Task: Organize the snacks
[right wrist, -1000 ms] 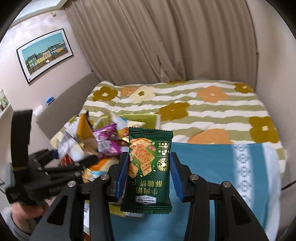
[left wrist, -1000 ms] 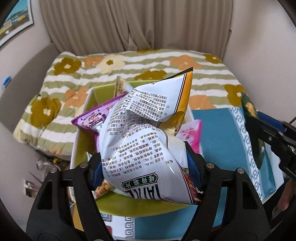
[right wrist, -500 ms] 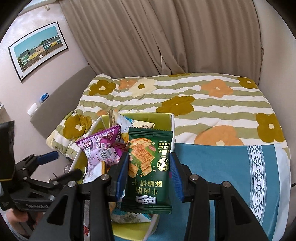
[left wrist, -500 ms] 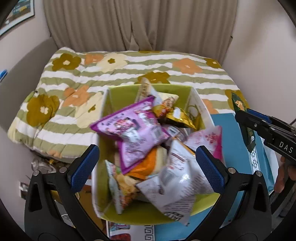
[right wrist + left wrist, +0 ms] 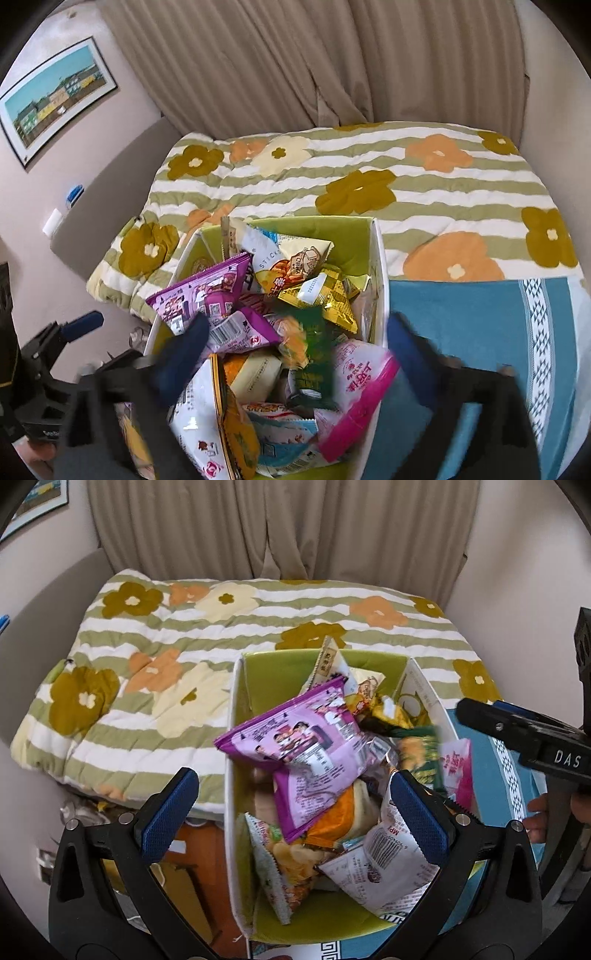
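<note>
One box (image 5: pixel 376 258) is seen, heaped with snack packets — over ten. Both grippers, left gripper (image 5: pixel 291 812) and right gripper (image 5: pixel 295 354), are spread apart, empty; a flowered quilt (image 5: pixel 155 657) and curtains (image 5: pixel 295 62) lie behind.

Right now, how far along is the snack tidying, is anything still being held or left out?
Mostly done, it seems. The green box is piled with packets, the purple bag on top. The left gripper and right gripper are both open and empty; the dark green cracker pack, blurred, is landing in the pile. No loose snacks show on the blue cloth.
</note>
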Demonstrator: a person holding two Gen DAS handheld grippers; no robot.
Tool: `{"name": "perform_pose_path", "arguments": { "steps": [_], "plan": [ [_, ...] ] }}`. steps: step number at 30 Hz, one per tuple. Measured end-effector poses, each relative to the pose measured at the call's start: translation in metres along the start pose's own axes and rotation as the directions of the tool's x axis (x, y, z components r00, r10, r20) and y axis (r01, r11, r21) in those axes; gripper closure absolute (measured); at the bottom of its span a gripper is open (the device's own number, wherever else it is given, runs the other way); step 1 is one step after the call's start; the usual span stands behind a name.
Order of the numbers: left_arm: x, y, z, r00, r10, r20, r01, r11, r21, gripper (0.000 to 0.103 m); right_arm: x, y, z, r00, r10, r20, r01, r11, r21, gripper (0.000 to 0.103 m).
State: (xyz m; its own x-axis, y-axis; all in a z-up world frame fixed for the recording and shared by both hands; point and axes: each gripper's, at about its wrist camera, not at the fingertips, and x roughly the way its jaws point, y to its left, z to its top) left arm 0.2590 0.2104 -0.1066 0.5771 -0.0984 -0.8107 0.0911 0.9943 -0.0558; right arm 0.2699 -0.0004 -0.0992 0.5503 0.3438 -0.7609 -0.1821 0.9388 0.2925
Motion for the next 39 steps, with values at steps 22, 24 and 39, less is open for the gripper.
{"name": "perform_pose_path", "arguments": {
  "steps": [22,24,39],
  "plan": [
    [-0.151,-0.086,-0.086,0.978,0.024,0.208,-0.021,1.000,-0.021,0.000,-0.172,-0.010,-0.075,0.974,-0.049,0.223,0.063,0.996,-0.059,0.004],
    [-0.166,-0.096,-0.098,0.972,0.022,0.232,-0.020,1.000,-0.010,0.000,-0.193,-0.012,-0.088,0.965,-0.080,0.250,0.099,0.993,-0.064,0.004],
    [-0.219,-0.142,-0.157,0.948,0.022,0.318,-0.026,1.000,0.010,0.000,-0.271,-0.030,-0.170,0.886,-0.327,0.329,0.351,0.936,-0.015,0.001]
  ]
}}
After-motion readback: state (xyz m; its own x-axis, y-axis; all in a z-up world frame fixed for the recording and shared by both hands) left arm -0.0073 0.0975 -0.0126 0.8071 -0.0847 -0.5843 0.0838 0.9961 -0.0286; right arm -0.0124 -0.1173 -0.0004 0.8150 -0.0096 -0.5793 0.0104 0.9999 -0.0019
